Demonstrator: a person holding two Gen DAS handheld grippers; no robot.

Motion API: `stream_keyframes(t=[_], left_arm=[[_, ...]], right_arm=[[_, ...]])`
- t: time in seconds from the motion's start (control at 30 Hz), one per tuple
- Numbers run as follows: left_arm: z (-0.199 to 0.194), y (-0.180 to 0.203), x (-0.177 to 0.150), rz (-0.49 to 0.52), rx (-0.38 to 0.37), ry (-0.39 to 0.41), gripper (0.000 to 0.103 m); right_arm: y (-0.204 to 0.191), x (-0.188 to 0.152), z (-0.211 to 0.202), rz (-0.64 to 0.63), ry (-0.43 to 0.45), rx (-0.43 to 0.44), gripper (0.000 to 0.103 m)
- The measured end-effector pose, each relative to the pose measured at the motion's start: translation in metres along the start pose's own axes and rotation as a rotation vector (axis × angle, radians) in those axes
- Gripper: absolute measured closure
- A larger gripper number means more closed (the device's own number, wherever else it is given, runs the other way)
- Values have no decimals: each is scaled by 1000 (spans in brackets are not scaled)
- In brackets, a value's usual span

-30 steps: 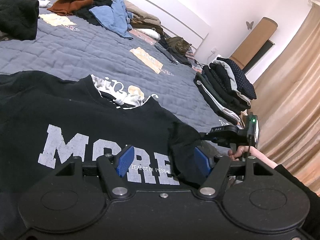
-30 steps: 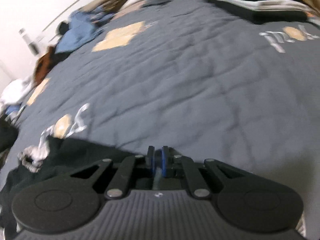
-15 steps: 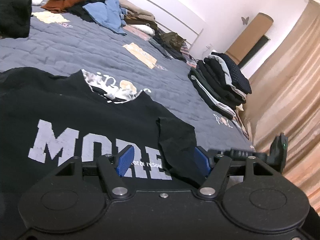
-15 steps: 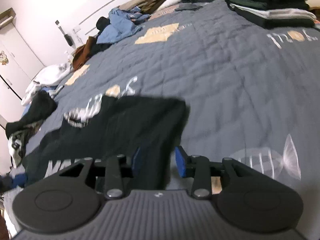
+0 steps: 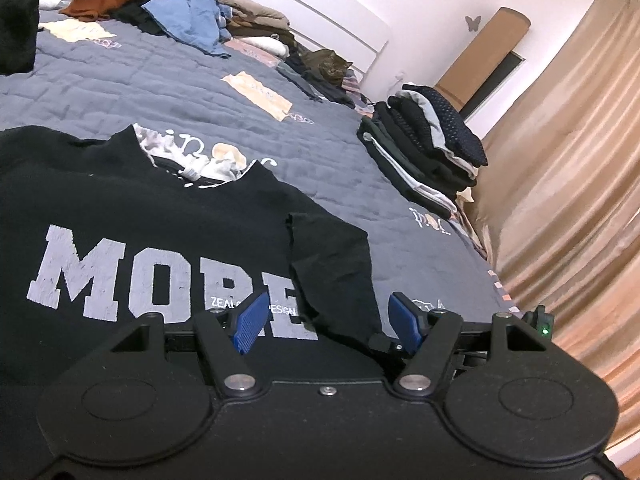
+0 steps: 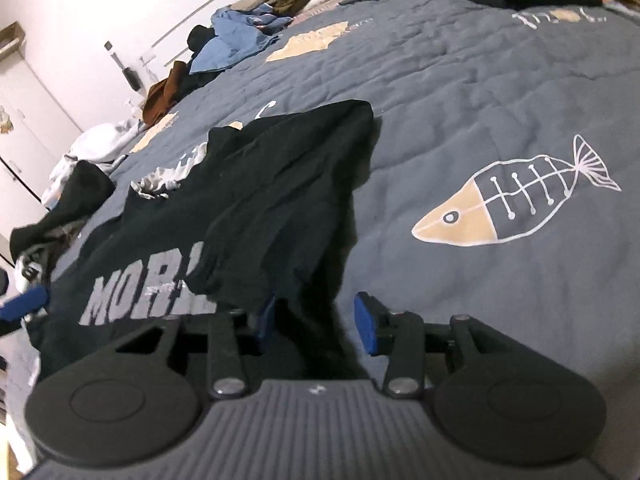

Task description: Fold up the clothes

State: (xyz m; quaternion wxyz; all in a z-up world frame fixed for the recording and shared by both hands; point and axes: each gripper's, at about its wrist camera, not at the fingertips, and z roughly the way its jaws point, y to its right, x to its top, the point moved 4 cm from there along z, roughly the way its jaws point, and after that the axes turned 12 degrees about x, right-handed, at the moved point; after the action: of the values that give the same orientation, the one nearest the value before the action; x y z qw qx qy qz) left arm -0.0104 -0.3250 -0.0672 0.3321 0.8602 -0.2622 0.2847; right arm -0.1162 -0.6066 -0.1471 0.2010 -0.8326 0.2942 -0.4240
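Grey quilted bedspread, printed with fish skeletons, covers the whole bed and carries everything else. Largest on it is the black T-shirt with "MORE" in pale block letters, spread chest-up at the near edge, its right sleeve already turned in over the print. It looks like thin cotton jersey: light, limp, no stiffness to hold a crease on its own, and I would expect it to drag and bunch on the quilting rather than slide. The best holds, to my eye, are the doubled edges, meaning the hem, the shoulder seam or the fold of the sleeve, where two layers give the pads something to bite.

Next in size, a stack of folded dark clothes sits near the far right edge, and a loose heap of unfolded clothes lies along the headboard. No basket, box or other container shows in either view; the bed alone holds the laundry.

Smallest, the left gripper hovers over the lettering with its blue pads well apart, gripping nothing. The right gripper hangs over the folded-in sleeve; its jaws are closing, dark cloth lies between them, yet the pads do not press on it.
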Motion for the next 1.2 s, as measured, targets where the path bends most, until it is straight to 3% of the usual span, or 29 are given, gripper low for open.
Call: stream_keyframes(t=[0.03, 0.07, 0.2, 0.47, 0.6, 0.77, 0.97, 1.1, 1.2], left_arm=[[0, -1, 0, 0, 3, 0, 38], [1, -1, 0, -1, 6, -1, 38], [1, -4, 1, -4, 10, -3, 38], [1, -3, -1, 4, 17, -9, 38], [1, -2, -1, 4, 19, -8, 38], [2, -1, -3, 5, 21, -8, 38], [2, -2, -4, 9, 26, -10, 38], [1, -3, -4, 8, 30, -7, 38], [0, -3, -4, 7, 33, -4, 38]], right_arm=[[3, 0, -2, 13, 14, 0, 90], [6, 1, -5, 42, 34, 7, 98], [18, 5, -20, 81, 99, -14, 101], [22, 4, -21, 83, 45, 18, 96], [6, 18, -35, 40, 136, 39, 96], [-14, 28, -36, 29, 216, 159, 93], [-14, 13, -1, 36, 114, 149, 80], [-4, -1, 11, 52, 26, 106, 79], [-4, -1, 9, 59, 18, 104, 79]])
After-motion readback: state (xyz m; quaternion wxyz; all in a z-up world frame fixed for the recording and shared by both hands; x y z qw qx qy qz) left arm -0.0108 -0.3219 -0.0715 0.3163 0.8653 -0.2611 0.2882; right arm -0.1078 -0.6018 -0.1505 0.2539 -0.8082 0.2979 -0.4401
